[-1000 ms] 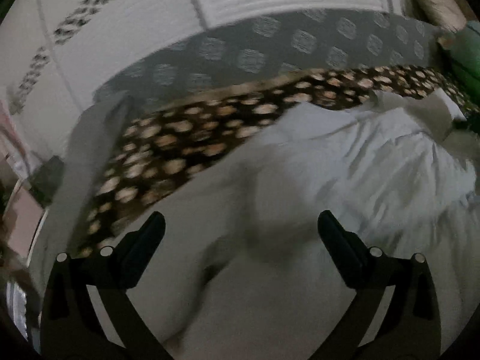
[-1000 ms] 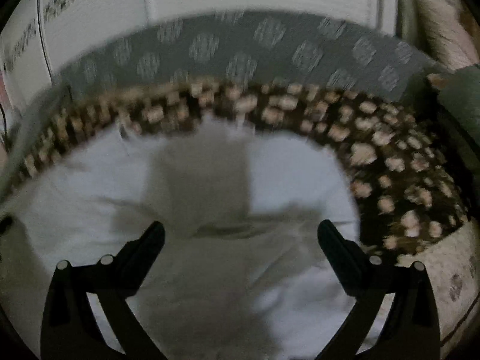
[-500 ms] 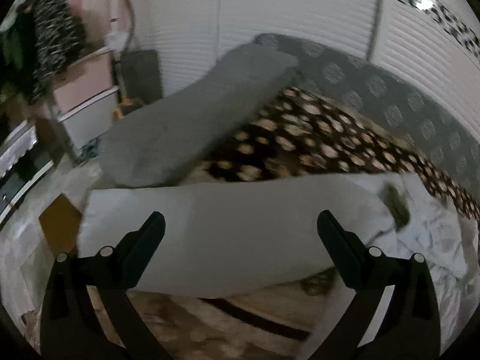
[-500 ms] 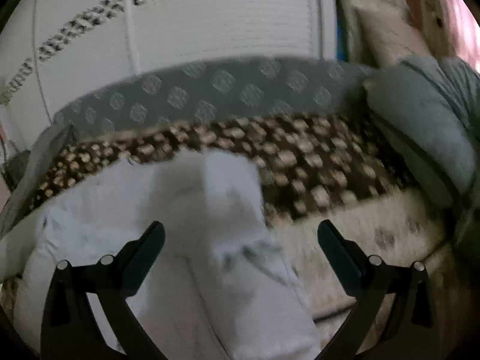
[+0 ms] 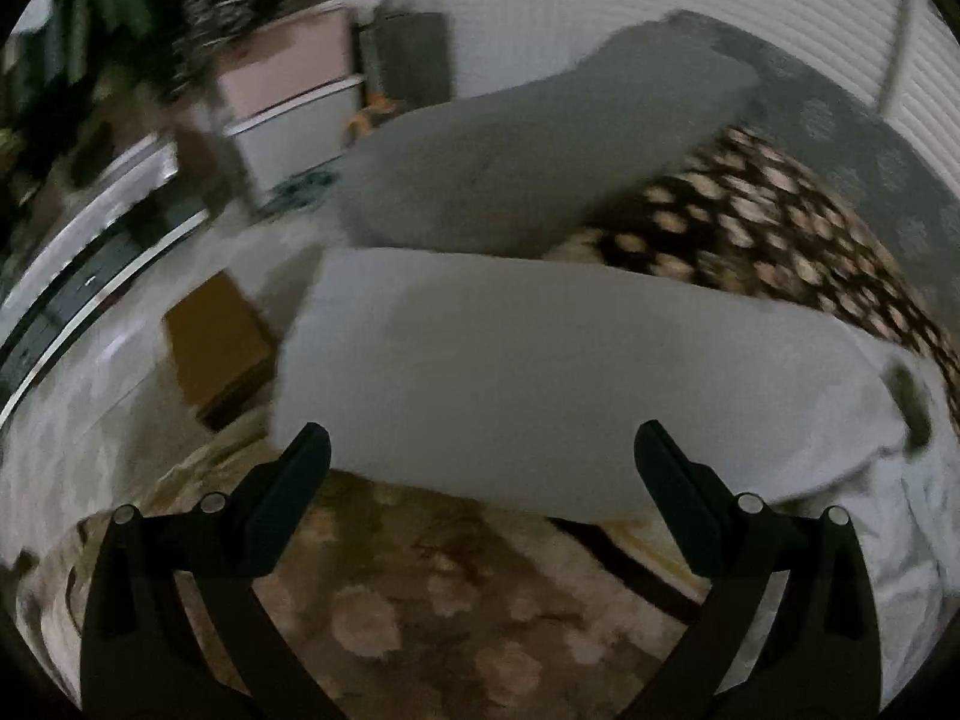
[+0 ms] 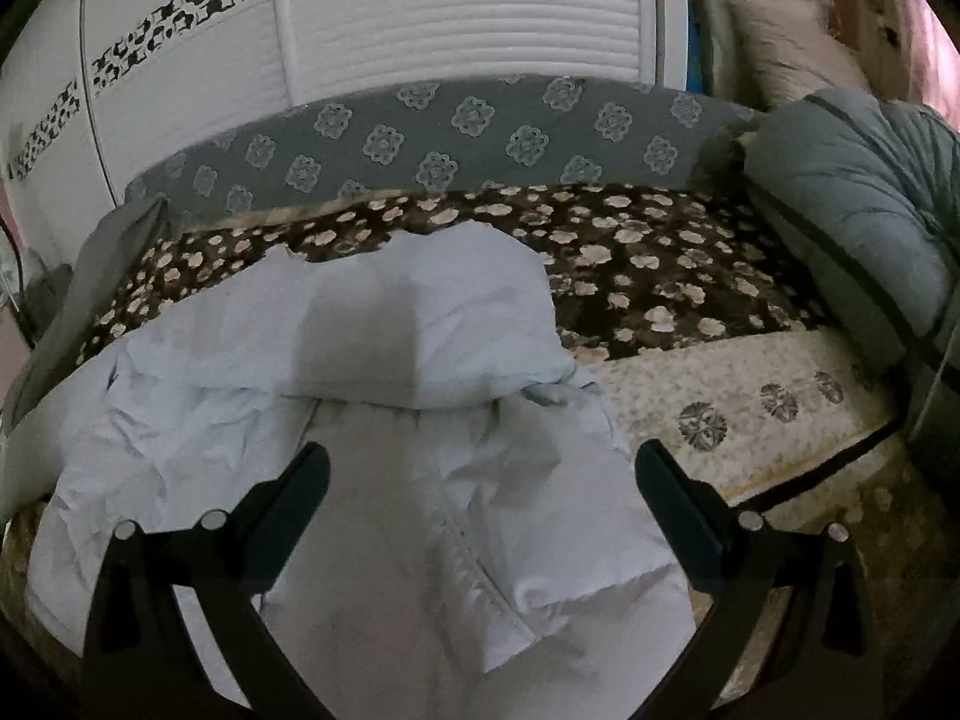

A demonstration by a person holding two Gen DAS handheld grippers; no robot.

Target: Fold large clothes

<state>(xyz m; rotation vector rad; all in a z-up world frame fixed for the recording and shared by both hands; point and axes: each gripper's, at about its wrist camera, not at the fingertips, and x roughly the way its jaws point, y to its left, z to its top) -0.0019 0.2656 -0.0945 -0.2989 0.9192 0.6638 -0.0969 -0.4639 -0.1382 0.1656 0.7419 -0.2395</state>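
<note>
A large pale blue-white padded jacket [image 6: 420, 420] lies crumpled on the sofa seat, its lower part hanging over the front edge with a stitched zip seam down the middle. In the left wrist view its long sleeve [image 5: 570, 384] stretches out to the left over the seat edge. My right gripper [image 6: 480, 480] is open and empty, hovering over the jacket's lower front. My left gripper [image 5: 480, 462] is open and empty, just below the sleeve, above the floor.
The sofa has a brown flowered cover [image 6: 660, 252] and a grey patterned backrest [image 6: 468, 126]. A grey bolster [image 5: 540, 150] lies at its left end, a grey folded quilt [image 6: 852, 192] at the right. A flowered rug [image 5: 450, 600], a brown box [image 5: 216, 336] and drawers [image 5: 288, 108] stand left.
Both grippers have pulled back from the jacket and stay open. The left view has swung left toward the sleeve and the floor; the right view has backed off and sharpened.
</note>
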